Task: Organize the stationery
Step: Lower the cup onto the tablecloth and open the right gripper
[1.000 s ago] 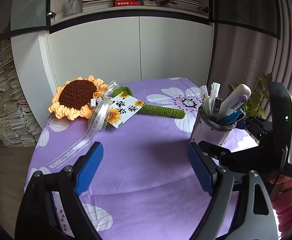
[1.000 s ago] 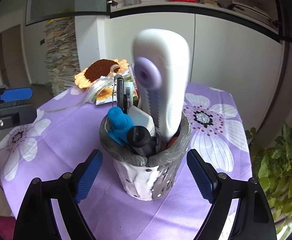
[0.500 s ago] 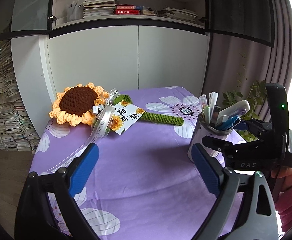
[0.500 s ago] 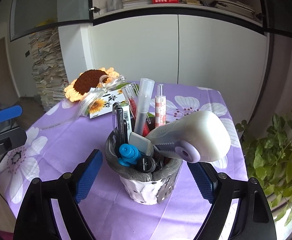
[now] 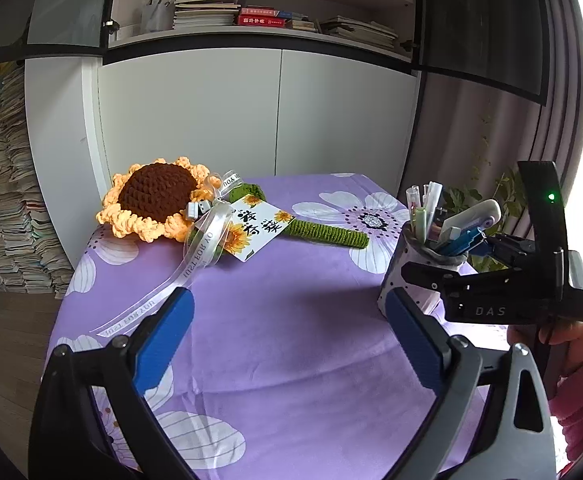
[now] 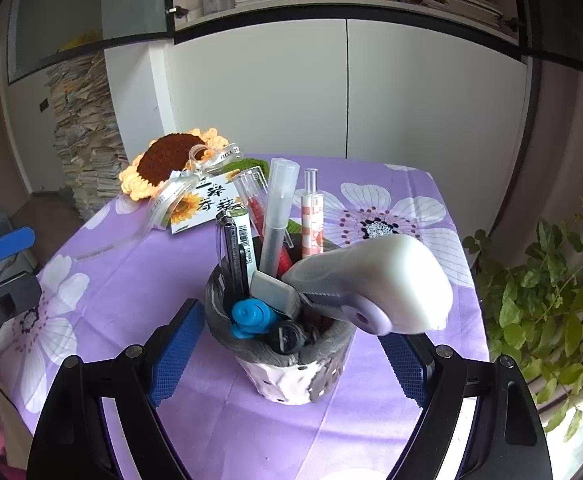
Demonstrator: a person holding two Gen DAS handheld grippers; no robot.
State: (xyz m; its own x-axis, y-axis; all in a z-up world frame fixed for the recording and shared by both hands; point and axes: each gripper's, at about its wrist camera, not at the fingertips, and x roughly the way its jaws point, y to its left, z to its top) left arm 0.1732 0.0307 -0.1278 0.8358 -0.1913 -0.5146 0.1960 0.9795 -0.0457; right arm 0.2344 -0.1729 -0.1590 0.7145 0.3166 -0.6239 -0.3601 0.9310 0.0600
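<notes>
behind the correction tape (image 6: 375, 288), right tongs' (image 6: 287, 360) pad

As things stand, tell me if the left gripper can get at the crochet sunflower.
Probably yes: the left gripper is open and empty, and only bare purple cloth lies between it and the crochet sunflower.

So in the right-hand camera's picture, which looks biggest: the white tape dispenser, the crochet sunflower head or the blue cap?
1. White tape dispenser, though it sits nearest the camera.
2. Crochet sunflower head, farther back.
3. Blue cap, clearly smallest.
</notes>
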